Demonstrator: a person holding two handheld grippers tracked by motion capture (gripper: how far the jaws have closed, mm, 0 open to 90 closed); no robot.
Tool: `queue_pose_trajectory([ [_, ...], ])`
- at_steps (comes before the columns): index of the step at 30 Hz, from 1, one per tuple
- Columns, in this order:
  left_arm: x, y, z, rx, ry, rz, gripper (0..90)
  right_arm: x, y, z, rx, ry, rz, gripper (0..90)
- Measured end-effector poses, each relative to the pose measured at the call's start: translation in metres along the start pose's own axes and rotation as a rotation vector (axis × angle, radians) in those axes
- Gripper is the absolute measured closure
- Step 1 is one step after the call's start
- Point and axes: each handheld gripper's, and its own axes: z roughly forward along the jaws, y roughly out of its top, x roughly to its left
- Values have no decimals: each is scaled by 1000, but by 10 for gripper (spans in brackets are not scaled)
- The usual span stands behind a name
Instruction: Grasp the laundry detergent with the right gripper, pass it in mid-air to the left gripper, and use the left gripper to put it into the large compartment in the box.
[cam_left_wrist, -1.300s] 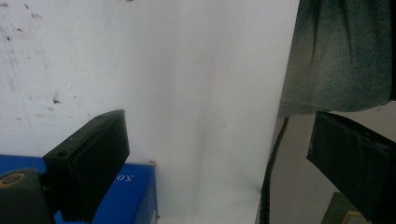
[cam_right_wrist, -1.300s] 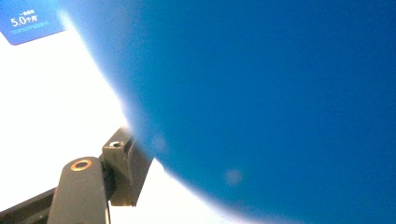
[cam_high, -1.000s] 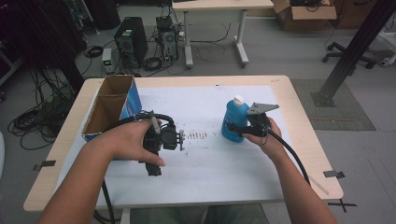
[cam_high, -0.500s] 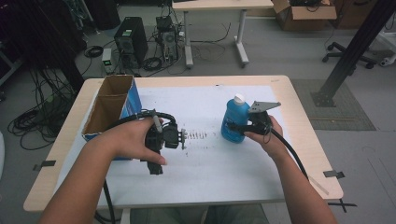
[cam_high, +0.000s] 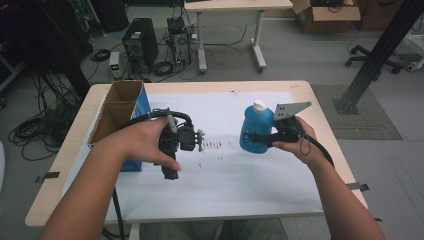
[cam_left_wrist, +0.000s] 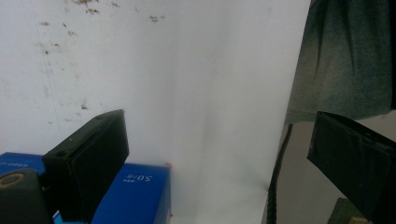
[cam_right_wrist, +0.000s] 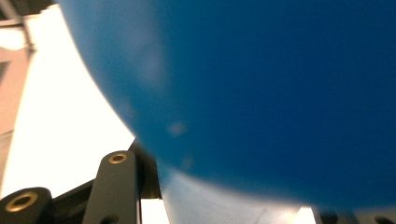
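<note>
On the white sheet (cam_high: 220, 175), one blue bottle (cam_high: 256, 129) clamped in right tool (cam_high: 260, 137); left tool (cam_left_wrist: 219, 154) gapes empty.

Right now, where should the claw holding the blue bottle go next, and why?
Probably sideways toward the open cardboard box at the table's left edge. The right claw is shut on the blue bottle, which looks lifted just off the white sheet. The box is the one open container in reach. The left claw is open, holds nothing, and sits between them, so the bottle would need to pass over it.
</note>
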Motion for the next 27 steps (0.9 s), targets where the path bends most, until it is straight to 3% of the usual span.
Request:
queue_pose_trajectory([
  [3, 1, 2, -5, -11, 3, -1, 56, 11, 3, -3, 11, 74, -50, 463],
  [9, 1, 9, -12, -14, 8, 8, 57, 25, 1, 2, 18, 155, -99, 463],
  [27, 0, 29, -21, -4, 13, 31, 58, 57, -9, 34, 5, 287, -146, 462],
])
